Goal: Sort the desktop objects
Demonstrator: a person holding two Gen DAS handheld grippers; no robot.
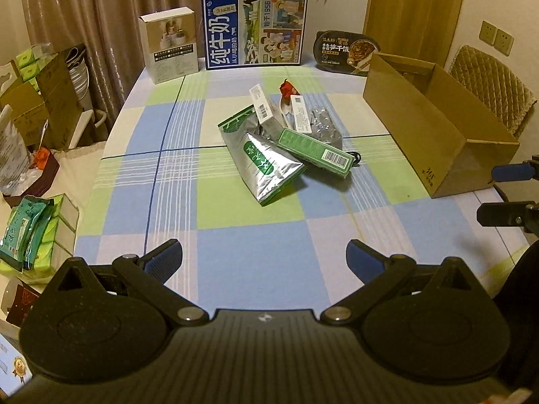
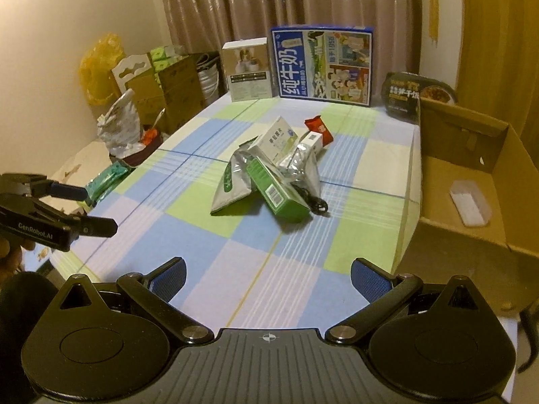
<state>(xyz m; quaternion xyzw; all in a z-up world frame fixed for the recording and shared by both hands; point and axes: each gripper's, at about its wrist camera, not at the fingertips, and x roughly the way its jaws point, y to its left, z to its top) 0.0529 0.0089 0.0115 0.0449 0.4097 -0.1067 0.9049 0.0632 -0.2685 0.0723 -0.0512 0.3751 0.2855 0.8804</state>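
Note:
A pile lies mid-table: a silver-green foil pouch [image 1: 266, 165] [image 2: 232, 181], a green carton [image 1: 315, 151] [image 2: 278, 190], a white box [image 1: 262, 104] [image 2: 279, 138], a second small white box [image 1: 299, 114] [image 2: 311, 141], a red snack packet [image 1: 286, 87] [image 2: 318, 128], a grey foil bag [image 1: 325, 126] [image 2: 299, 165] and a black cable [image 2: 313, 202]. My left gripper [image 1: 264, 259] hovers open, well short of the pile; it also shows at the left edge [image 2: 86, 208]. My right gripper [image 2: 267, 279] is open and empty; its fingers [image 1: 505, 171] show at the right edge.
An open cardboard box [image 1: 438, 124] [image 2: 471, 181] sits on the table's right side, holding a clear plastic case [image 2: 470, 207]. A blue milk carton [image 1: 254, 30], a white box [image 1: 170, 43] and a black meal tray [image 1: 347, 50] line the far edge. Cluttered boxes and bags stand left of the table.

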